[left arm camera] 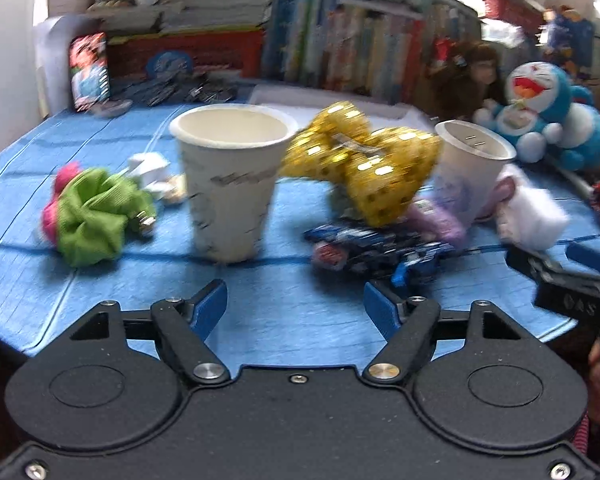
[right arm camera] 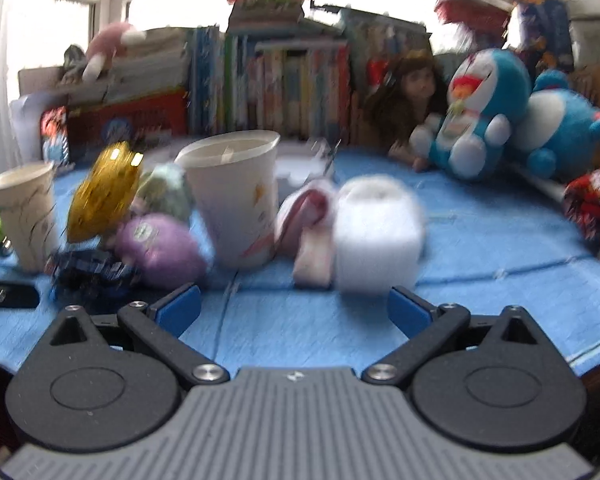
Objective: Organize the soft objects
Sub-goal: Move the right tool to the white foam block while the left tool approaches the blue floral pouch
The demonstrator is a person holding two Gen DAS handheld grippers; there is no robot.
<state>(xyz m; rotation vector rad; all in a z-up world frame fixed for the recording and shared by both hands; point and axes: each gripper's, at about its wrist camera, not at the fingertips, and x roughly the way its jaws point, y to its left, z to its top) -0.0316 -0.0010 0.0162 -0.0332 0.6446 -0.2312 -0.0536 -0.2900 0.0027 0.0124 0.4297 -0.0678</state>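
Note:
On the blue cloth, a gold sequined bow (left arm camera: 360, 160) leans between two white paper cups, one left (left arm camera: 230, 180) and one right (left arm camera: 466, 168). A green and pink scrunchie (left arm camera: 94, 212) lies at the left. A purple soft item (right arm camera: 160, 248), a dark blue item (left arm camera: 372, 248) and a white fluffy roll (right arm camera: 374, 232) with a pink piece (right arm camera: 310, 220) lie near the cups. My left gripper (left arm camera: 296, 308) is open and empty, low in front of the left cup. My right gripper (right arm camera: 294, 308) is open and empty, just before the white roll; it also shows in the left wrist view (left arm camera: 572, 276).
Blue cat plush toys (right arm camera: 488, 120) and a brown-haired doll (right arm camera: 414, 96) sit at the back right. A row of books (right arm camera: 268, 88) lines the back. A red item (right arm camera: 592, 208) lies at the right edge. The table edge curves close to both grippers.

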